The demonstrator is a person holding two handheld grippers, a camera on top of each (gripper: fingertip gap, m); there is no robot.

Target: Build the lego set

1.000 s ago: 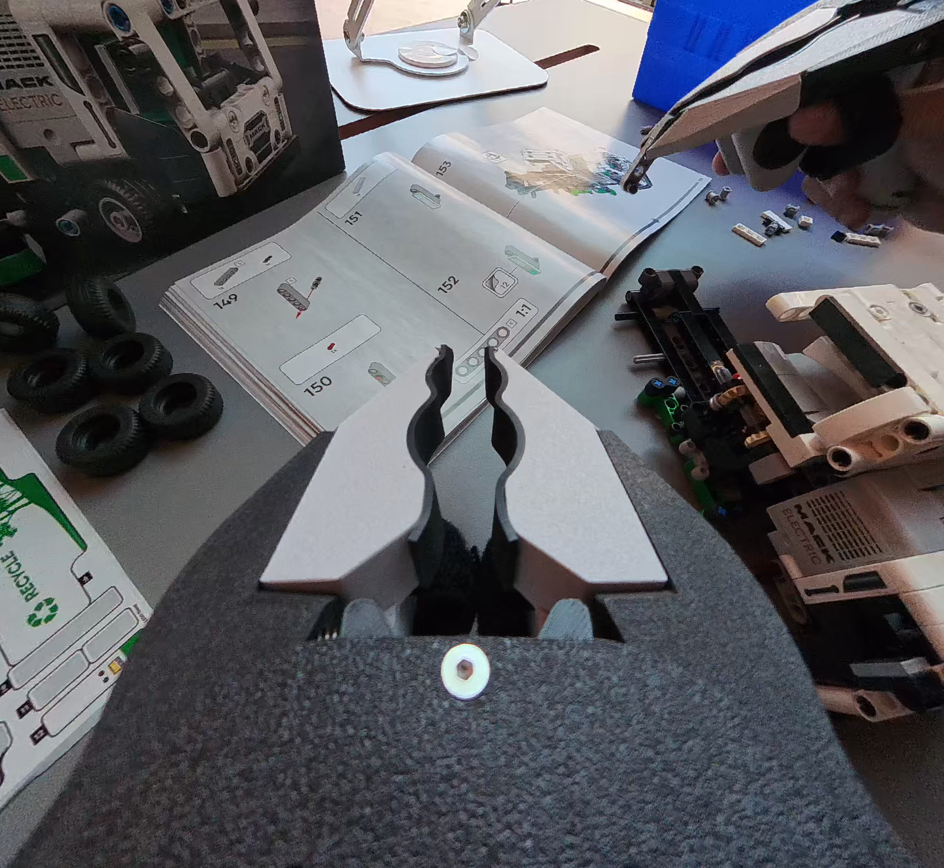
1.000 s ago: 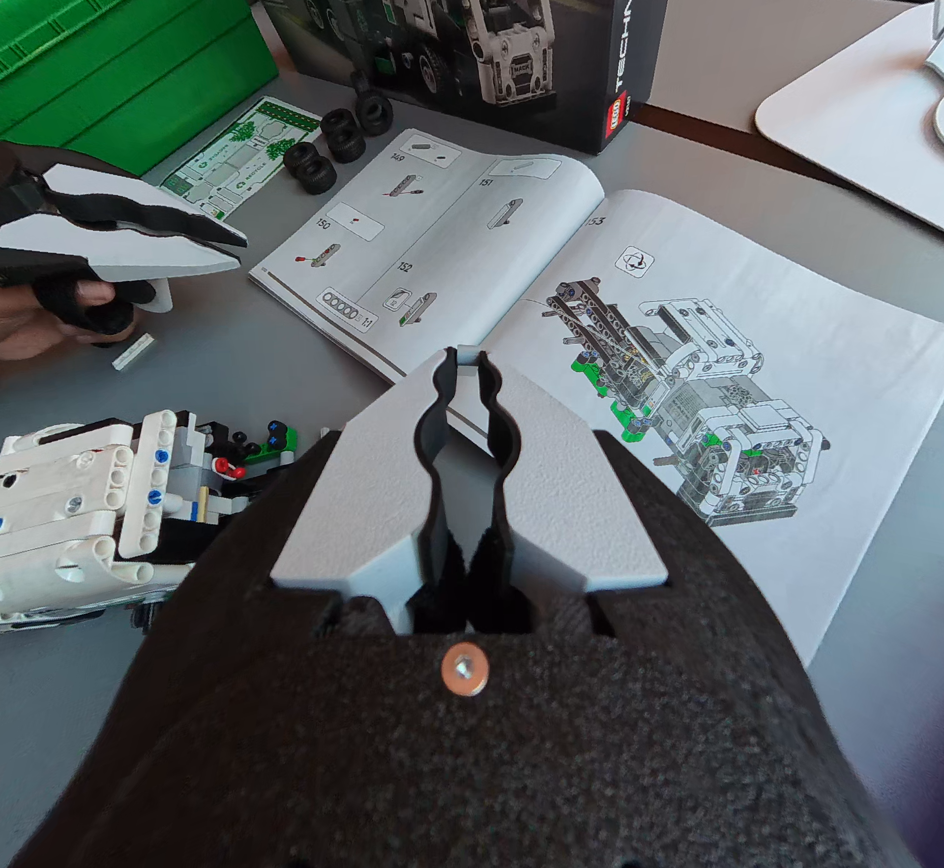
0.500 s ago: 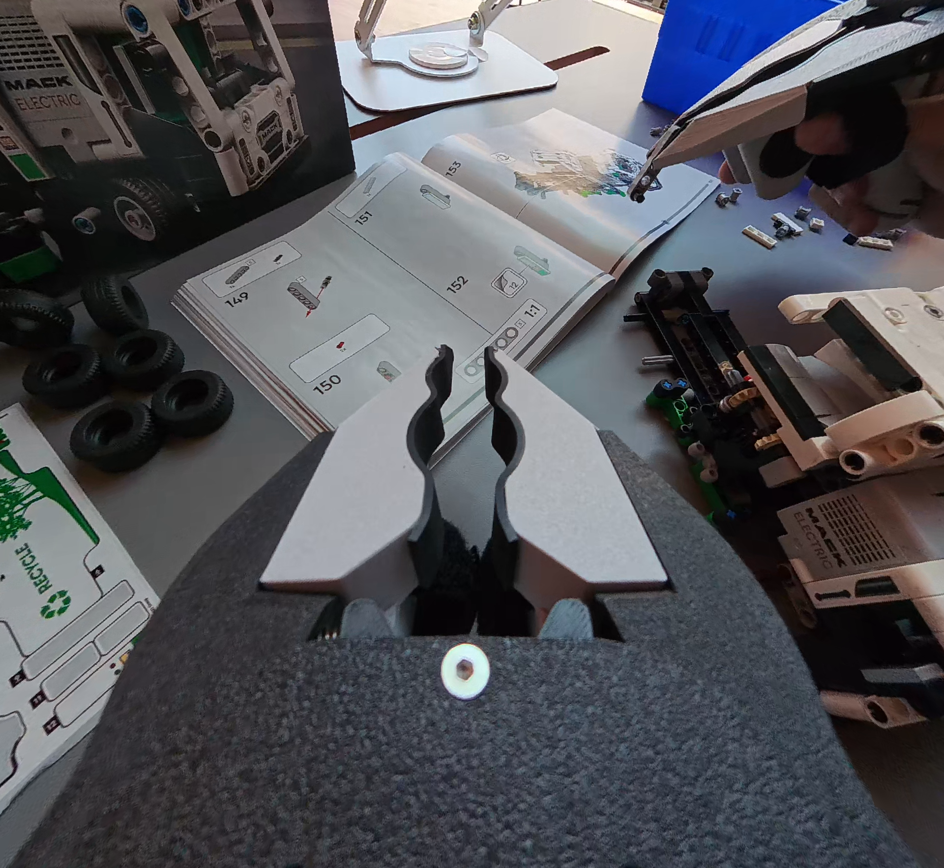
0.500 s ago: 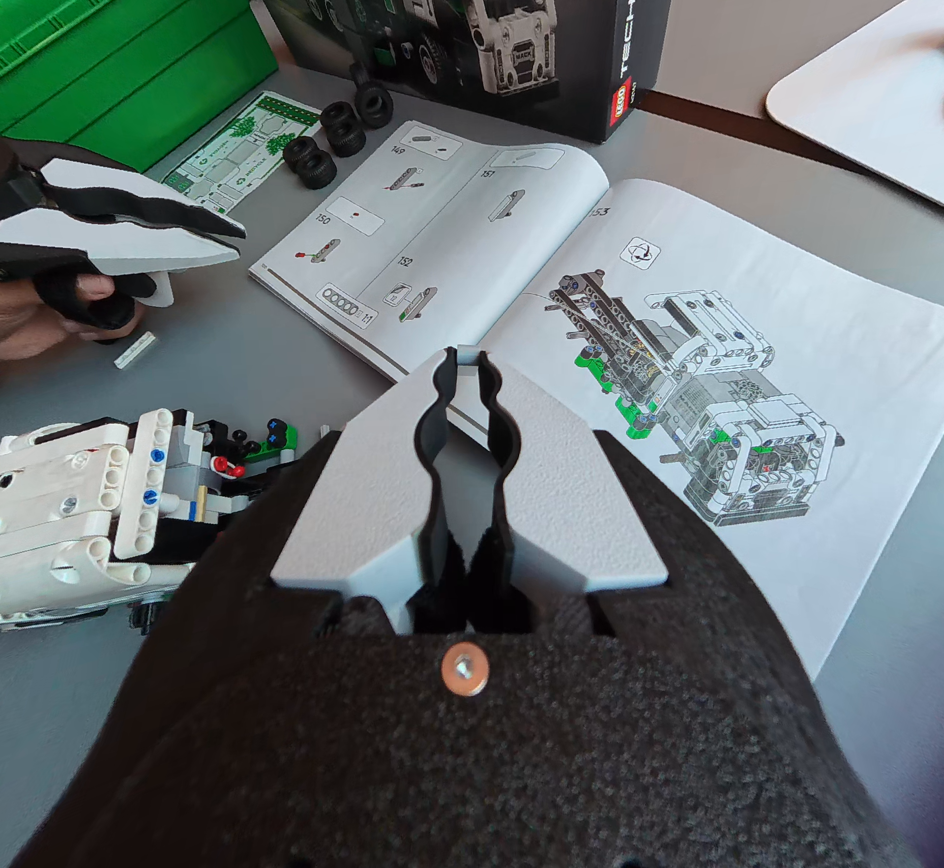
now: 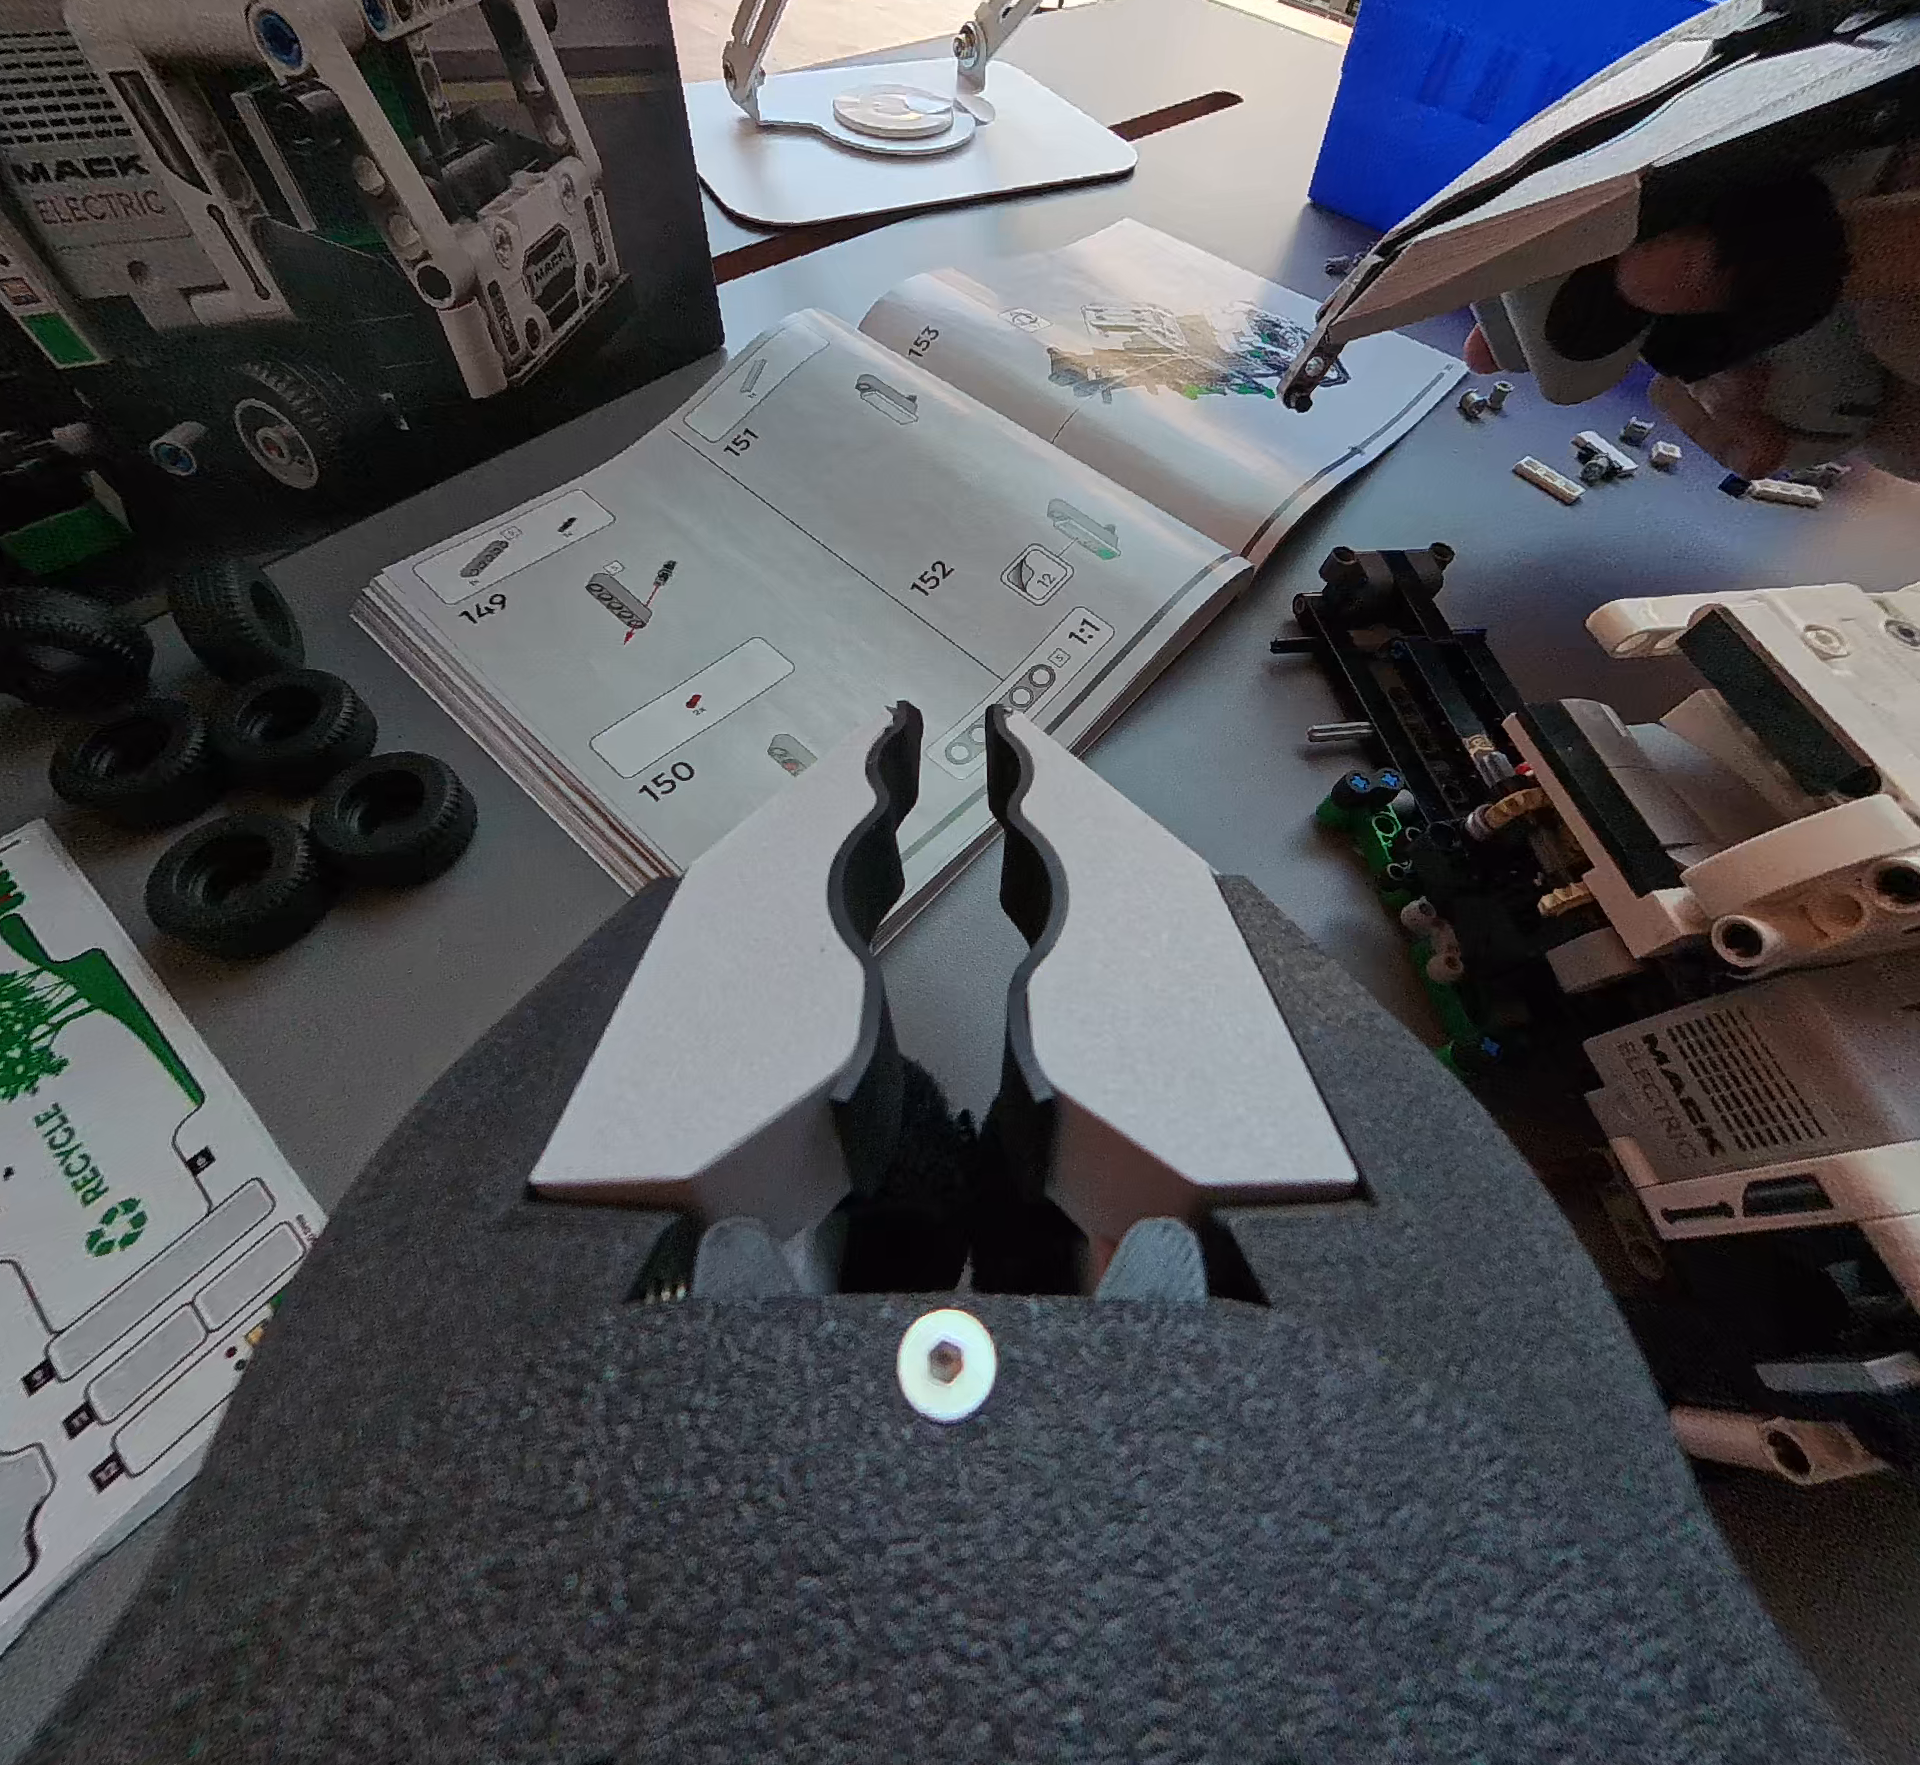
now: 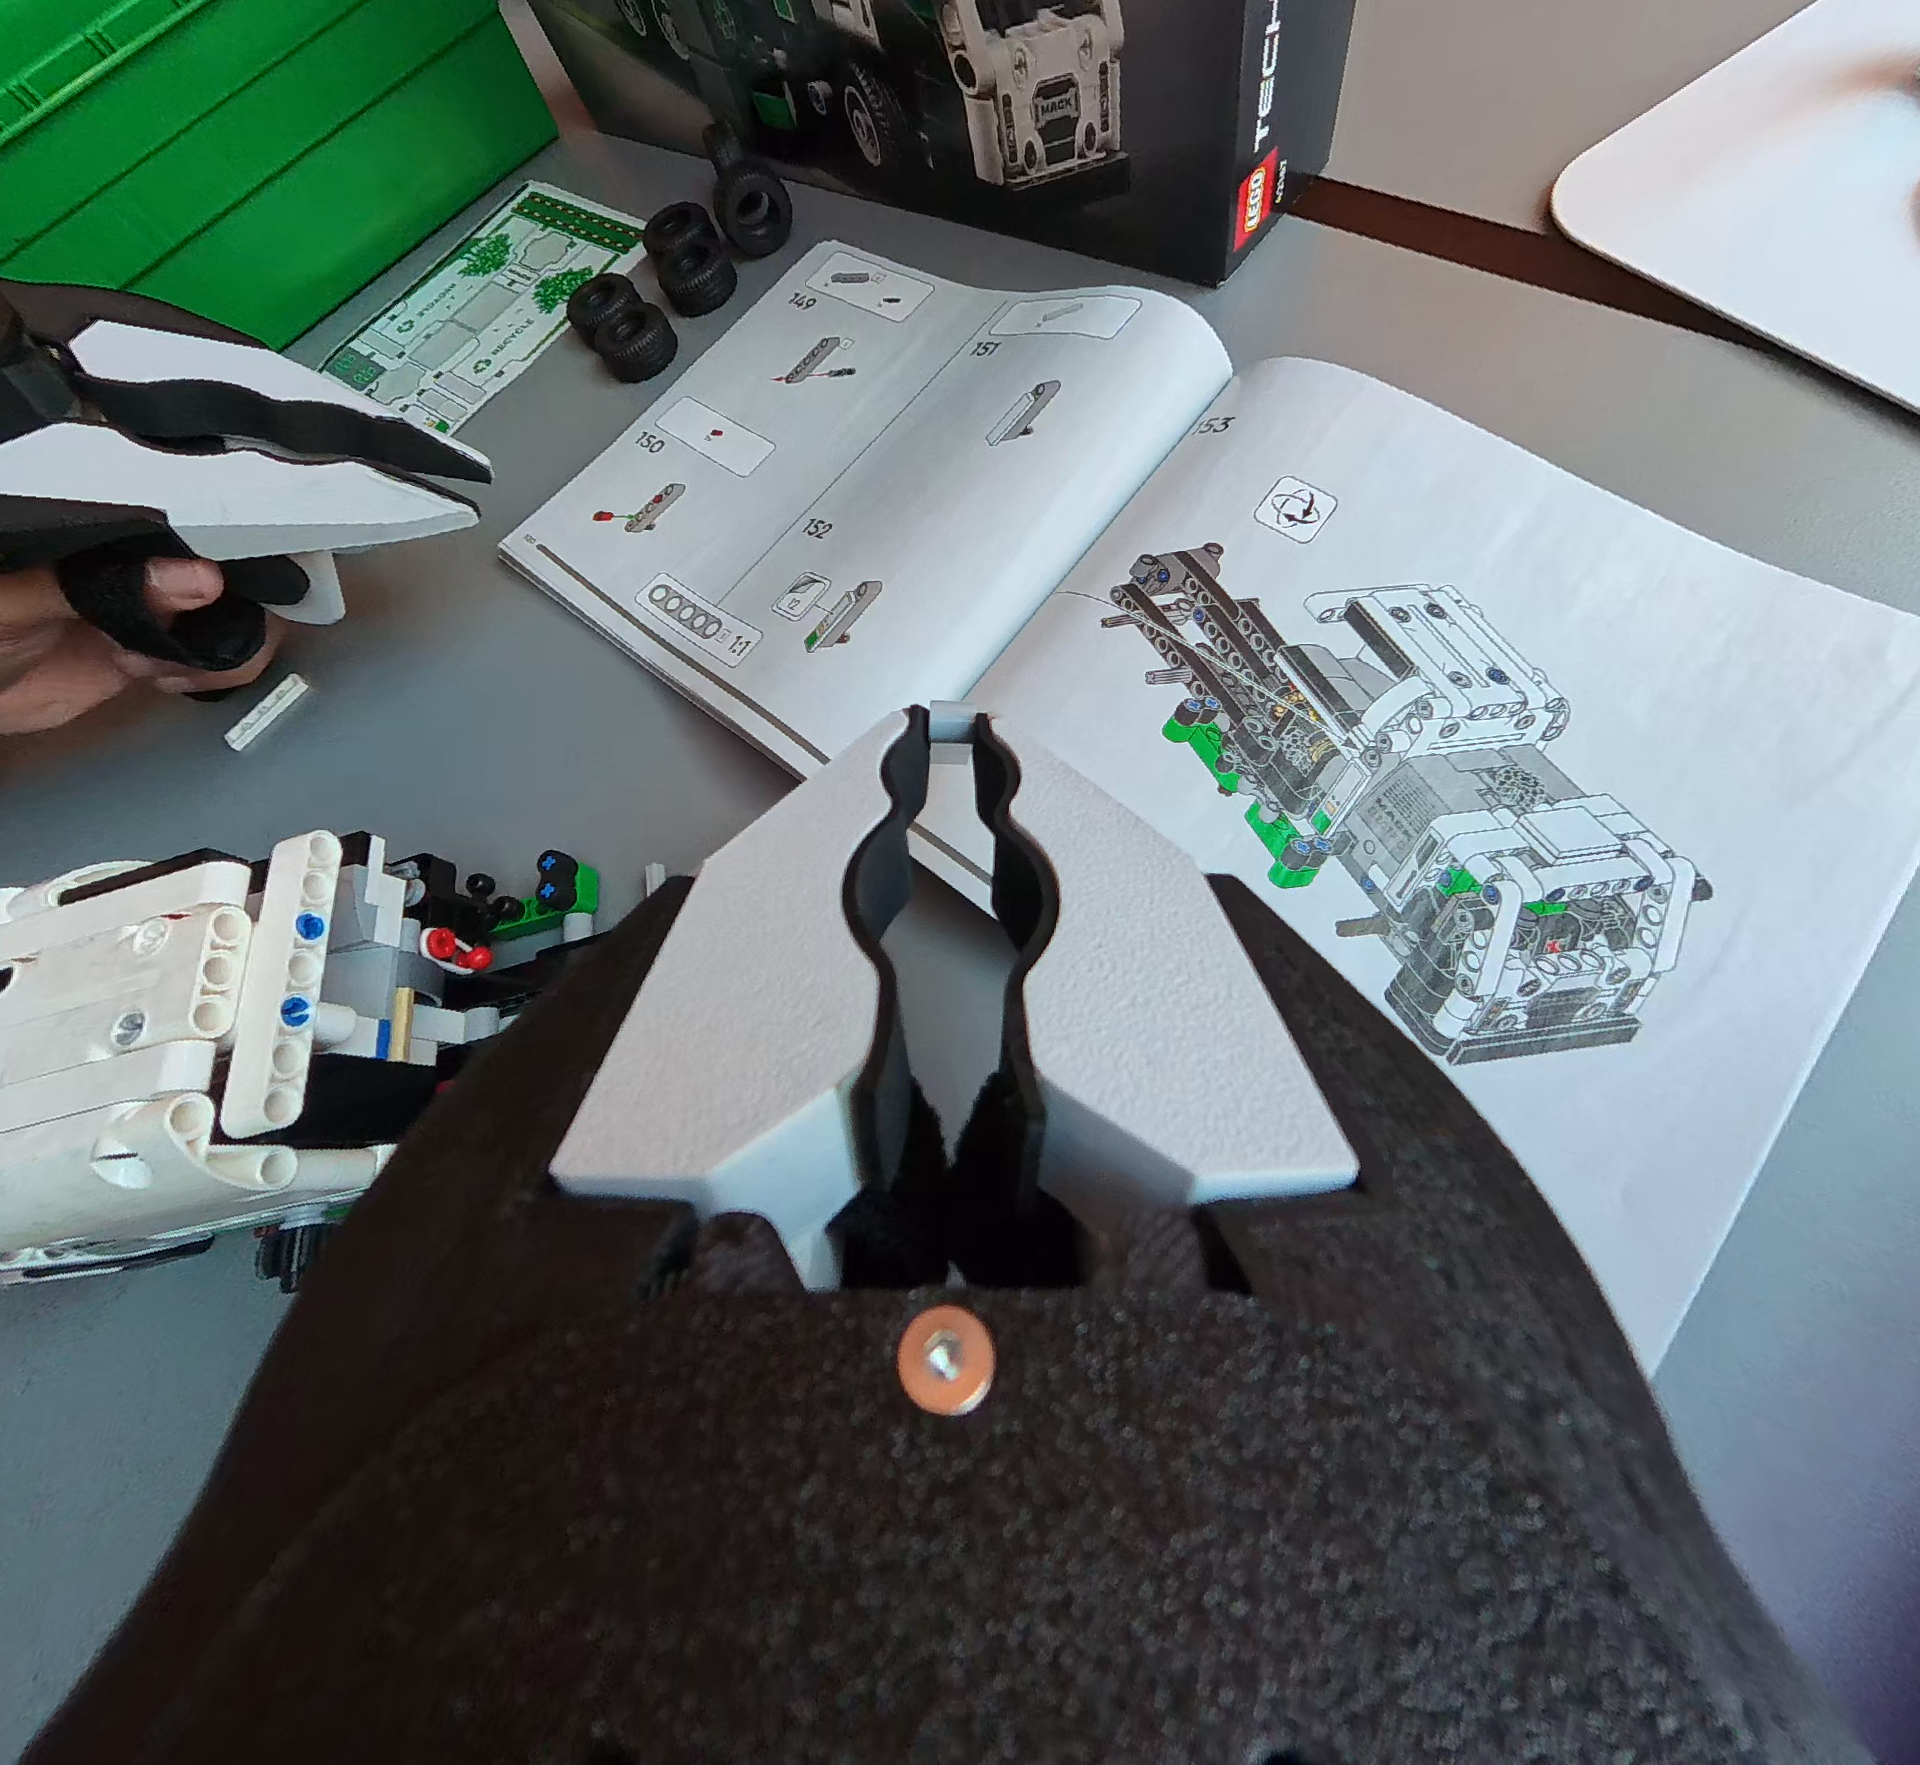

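The part-built white and black truck model [image 5: 1714, 884] lies on the grey table at the right of the left wrist view. It also shows at the left of the right wrist view [image 6: 156, 1009]. The open instruction booklet [image 5: 831, 520] lies ahead of both grippers and also shows in the right wrist view [image 6: 1039, 468]. My left gripper [image 5: 951, 728] is a little open and empty, above the booklet's near edge. My right gripper [image 6: 948, 728] is shut on a small light grey piece [image 6: 951, 736] over the booklet's fold.
The set's box [image 5: 312, 157] stands behind the booklet. Several black tyres [image 5: 260, 780] and a sticker sheet [image 5: 83, 1144] lie to the left. A blue bin [image 5: 1507, 53], small loose pieces [image 5: 1590, 458], a white stand base [image 5: 904, 136] and a green bin [image 6: 208, 53] ring the work area. My right fingertips sit around 15 centimeters from my left ones.
Both grippers have drifted only slightly over the booklet. The right gripper still holds the small grey piece. The left gripper's opening has not changed.
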